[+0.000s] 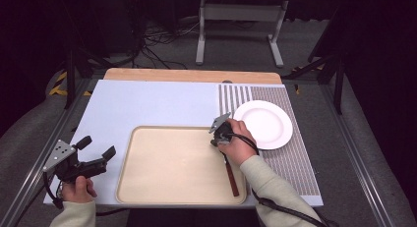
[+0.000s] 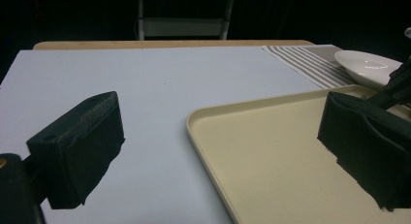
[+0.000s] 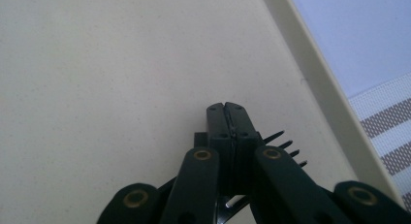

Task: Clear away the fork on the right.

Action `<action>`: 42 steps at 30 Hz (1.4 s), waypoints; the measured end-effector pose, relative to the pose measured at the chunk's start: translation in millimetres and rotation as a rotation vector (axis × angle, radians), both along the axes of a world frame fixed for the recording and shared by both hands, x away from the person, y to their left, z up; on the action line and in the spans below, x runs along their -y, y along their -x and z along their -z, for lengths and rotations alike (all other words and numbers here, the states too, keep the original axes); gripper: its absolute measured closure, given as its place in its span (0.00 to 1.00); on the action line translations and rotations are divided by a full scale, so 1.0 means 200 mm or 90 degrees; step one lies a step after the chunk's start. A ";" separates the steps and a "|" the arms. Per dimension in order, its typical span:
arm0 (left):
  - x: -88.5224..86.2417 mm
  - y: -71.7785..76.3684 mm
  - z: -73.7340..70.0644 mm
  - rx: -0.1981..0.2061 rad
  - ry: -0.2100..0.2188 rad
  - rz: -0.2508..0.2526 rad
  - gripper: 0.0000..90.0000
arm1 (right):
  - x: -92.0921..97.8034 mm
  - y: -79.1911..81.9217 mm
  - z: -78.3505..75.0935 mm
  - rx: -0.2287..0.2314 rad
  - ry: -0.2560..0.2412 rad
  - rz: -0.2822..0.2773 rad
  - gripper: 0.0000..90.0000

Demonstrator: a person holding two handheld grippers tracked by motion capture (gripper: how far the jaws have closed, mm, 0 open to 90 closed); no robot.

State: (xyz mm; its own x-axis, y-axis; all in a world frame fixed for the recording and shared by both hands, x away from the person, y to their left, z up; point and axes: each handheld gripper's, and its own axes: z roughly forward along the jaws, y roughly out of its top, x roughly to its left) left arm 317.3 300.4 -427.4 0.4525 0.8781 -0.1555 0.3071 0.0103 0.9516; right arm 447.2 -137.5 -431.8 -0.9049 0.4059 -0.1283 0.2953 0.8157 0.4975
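Waiting off the left edge of the beige tray, the left gripper hovers above the pale blue bench with its jaws wide apart and nothing between them; in its own view the two black pads frame bare bench and the tray's near corner.

The tray itself looks bare across its middle. Along its right side lies a fork with a reddish-brown handle, the handle pointing toward the person and the head hidden under the right hand in the high view. The right gripper sits over that head end, and in the right gripper view its jaws are pressed tight together, with the fork's tines sticking out just behind and to the right of them, low over the tray floor. Whether the jaws actually pinch the fork's neck or have merely closed beside it cannot be told.

Farther right, the white plate rests on the striped placemat, bare.

My reading: the work is at its start (a grasp at the fork, at most), with the fork not yet lifted out of the tray and the carrying and setting down beside the plate all left.
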 end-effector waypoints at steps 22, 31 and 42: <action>0.00 0.00 0.00 -0.002 0.000 0.001 0.04 | 0.15 -0.03 0.00 0.007 -0.001 0.061 1.00; 0.00 0.00 0.00 -0.003 0.001 0.001 0.04 | 0.17 -0.01 -0.04 0.019 -0.028 0.067 0.93; -0.01 0.01 0.00 -0.002 -0.002 -0.002 0.04 | 0.20 0.05 -0.16 0.038 -0.136 0.103 0.26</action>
